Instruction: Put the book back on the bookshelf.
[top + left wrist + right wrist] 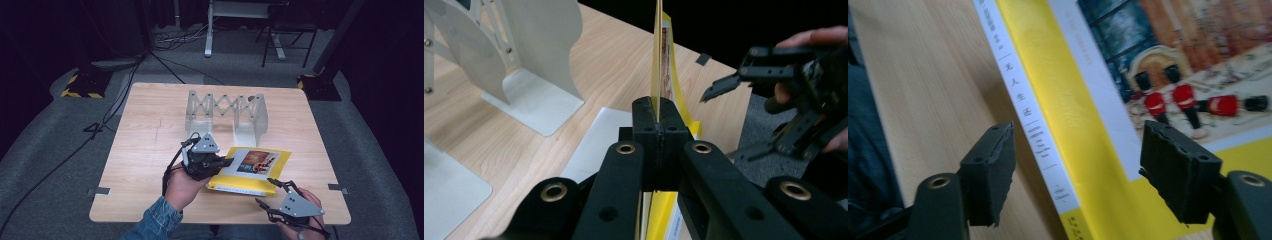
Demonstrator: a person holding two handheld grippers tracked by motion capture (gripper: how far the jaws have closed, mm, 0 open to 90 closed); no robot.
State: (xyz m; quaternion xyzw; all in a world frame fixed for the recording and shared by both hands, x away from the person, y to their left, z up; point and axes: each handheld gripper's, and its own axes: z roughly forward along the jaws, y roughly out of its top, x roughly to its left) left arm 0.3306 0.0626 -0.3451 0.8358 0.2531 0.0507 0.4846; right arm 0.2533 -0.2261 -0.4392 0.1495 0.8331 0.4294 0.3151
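A yellow book (250, 170) with a picture on its cover lies flat at the table's front, right of centre. My left gripper (227, 162) is shut on the book's left edge; in the left gripper view the thin yellow cover (667, 65) stands edge-on between the closed jaws of the left gripper (657, 107). My right gripper (264, 191) is open just off the book's near right corner. In the right gripper view the book's white spine and cover (1088, 100) lie beyond the open right gripper (1080, 145), which holds nothing.
A white expanding rack (227, 112) stands behind the book at the table's back centre, its end plate (534, 50) close to my left gripper. Bare wooden table (145, 150) stretches to the left. Cables and stand legs lie on the floor beyond.
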